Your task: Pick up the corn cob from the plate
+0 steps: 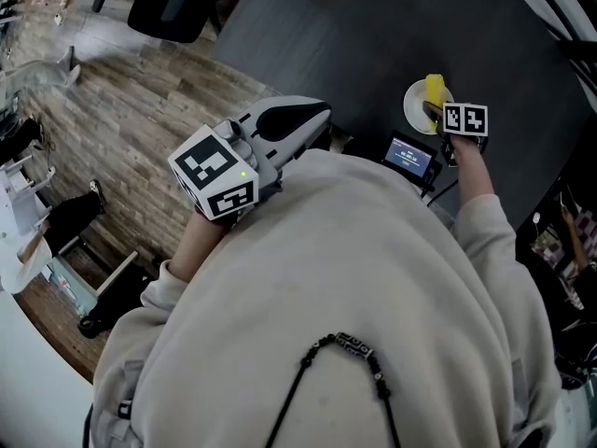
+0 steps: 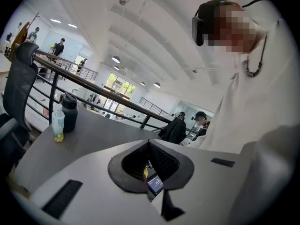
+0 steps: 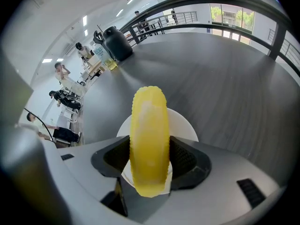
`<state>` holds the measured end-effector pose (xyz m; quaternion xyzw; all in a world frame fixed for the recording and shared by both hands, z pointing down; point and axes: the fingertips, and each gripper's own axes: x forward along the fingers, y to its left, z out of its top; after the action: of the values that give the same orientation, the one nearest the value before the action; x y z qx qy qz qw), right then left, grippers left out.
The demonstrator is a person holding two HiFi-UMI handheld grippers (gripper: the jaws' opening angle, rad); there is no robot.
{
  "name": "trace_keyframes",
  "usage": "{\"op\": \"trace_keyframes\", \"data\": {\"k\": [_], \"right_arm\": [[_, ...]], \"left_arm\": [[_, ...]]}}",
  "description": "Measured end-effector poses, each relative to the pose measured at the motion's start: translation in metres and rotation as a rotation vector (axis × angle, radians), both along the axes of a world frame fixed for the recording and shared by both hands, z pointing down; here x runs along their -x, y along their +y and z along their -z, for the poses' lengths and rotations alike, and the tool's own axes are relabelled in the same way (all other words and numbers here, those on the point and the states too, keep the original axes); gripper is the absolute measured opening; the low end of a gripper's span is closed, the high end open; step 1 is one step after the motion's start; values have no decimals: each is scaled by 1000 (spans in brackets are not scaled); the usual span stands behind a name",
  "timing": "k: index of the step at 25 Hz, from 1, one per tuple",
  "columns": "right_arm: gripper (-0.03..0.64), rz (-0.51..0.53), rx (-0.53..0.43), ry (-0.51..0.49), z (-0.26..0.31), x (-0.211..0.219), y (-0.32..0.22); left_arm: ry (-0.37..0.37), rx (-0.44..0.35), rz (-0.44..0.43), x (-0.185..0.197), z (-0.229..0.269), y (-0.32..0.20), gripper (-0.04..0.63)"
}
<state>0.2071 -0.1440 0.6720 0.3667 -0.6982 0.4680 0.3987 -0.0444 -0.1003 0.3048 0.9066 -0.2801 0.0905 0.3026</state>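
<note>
**Corn cob (image 1: 435, 90) gripped mid-length over its plate (image 1: 413, 112)**
Head view: my right gripper (image 1: 437, 112) is at the cob, and my left gripper (image 1: 322, 112) is held well back. Left gripper view: its jaws are together, holding nothing. Right gripper view: my pads clamp the cob's middle. I judge it light, stiff and knobbly, and apt to roll.

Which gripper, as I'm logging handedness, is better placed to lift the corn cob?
Right: the right gripper clasps the corn cob at the plate; the left gripper is shut, away from it.
</note>
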Motion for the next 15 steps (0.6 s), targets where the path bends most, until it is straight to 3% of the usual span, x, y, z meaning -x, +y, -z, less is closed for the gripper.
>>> {"op": "trace_keyframes", "data": {"k": [15], "right_arm": [[261,-43,-33,-14,16,-9,7]], "left_arm": [[9,-15,-94,-13,1,-10,6]]}}
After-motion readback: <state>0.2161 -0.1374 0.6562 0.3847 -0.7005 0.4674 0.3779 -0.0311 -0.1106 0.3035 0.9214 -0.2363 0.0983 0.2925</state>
